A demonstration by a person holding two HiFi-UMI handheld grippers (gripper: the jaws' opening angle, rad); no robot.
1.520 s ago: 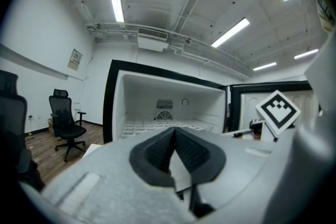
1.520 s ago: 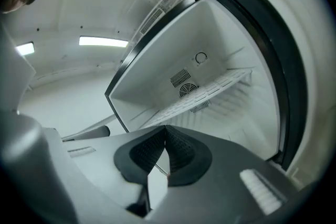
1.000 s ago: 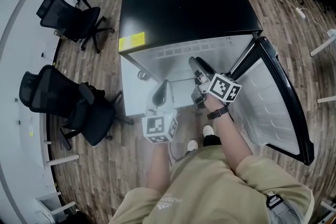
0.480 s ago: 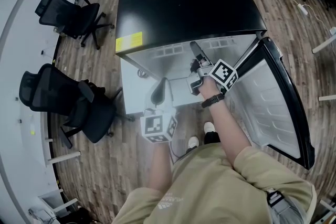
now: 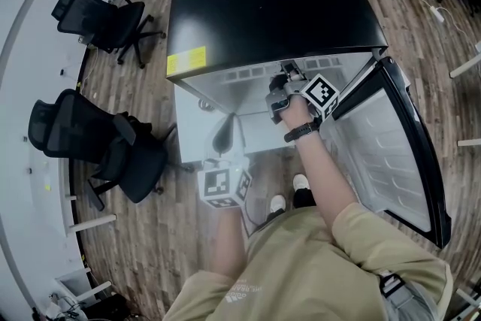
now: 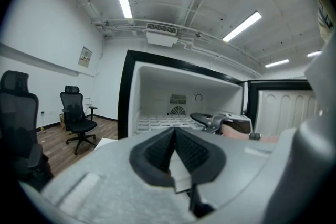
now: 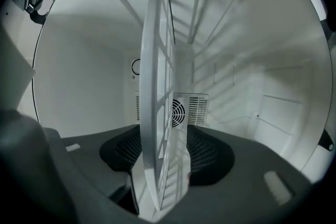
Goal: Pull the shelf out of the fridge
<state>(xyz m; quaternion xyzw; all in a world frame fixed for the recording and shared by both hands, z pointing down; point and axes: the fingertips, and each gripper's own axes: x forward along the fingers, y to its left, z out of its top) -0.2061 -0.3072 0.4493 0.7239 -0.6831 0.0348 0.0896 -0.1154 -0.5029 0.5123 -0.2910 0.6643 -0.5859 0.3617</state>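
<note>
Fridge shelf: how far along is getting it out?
Done: the fridge door stands open and the right claw is inside. In hand: the shelf sits edge-on between its jaws, which have just been closing but do not press on it yet. Left: gripping it and sliding it out; the left claw hangs shut outside.

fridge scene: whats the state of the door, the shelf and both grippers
fridge door: swung wide open, at the right in the head view.
shelf: inside the fridge, not pulled out yet, front edge between the right gripper's jaws.
right gripper: open; jaws have just been closing around the shelf, pads not pressing on it.
left gripper: shut, empty, in front of the fridge.
</note>
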